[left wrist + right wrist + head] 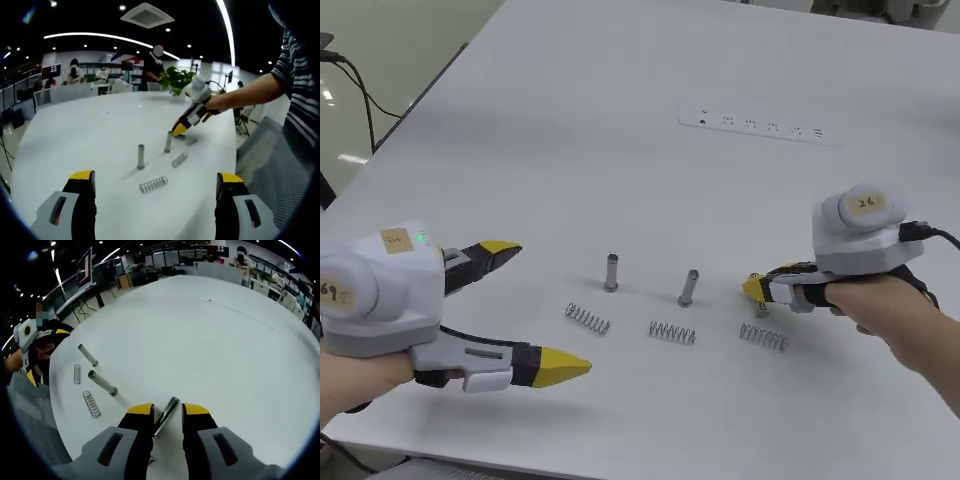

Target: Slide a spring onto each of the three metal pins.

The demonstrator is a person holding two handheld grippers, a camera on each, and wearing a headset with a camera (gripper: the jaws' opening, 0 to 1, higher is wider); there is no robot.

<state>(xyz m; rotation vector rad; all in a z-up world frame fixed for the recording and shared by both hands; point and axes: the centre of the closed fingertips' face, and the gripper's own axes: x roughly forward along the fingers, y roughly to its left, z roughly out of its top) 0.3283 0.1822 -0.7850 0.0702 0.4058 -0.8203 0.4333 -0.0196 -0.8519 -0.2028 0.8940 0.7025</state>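
**No springs on the pins yet**

The left tongs hover above the near left side of the table. They are wide open and hold nothing.

Next come the left pin and the middle pin. Both stand up and both are bare. A spring lies flat in front of each one, the left spring and the middle spring. They are near their pins but not touching them.

On the right, the right tongs are low and narrow. The right pin sits between the two jaws. I cannot tell if they pinch it or are just around it. The right spring lies just beside them.

I think the job is at its start, and the right hand is getting the right pin ready. The next move is likely to pick up a spring. The springs are thin and lie flat, so the tongs must close a lot and come in low. Then the spring's open end must line up with a pin top.

In the head view the right tongs hide most of the right pin.
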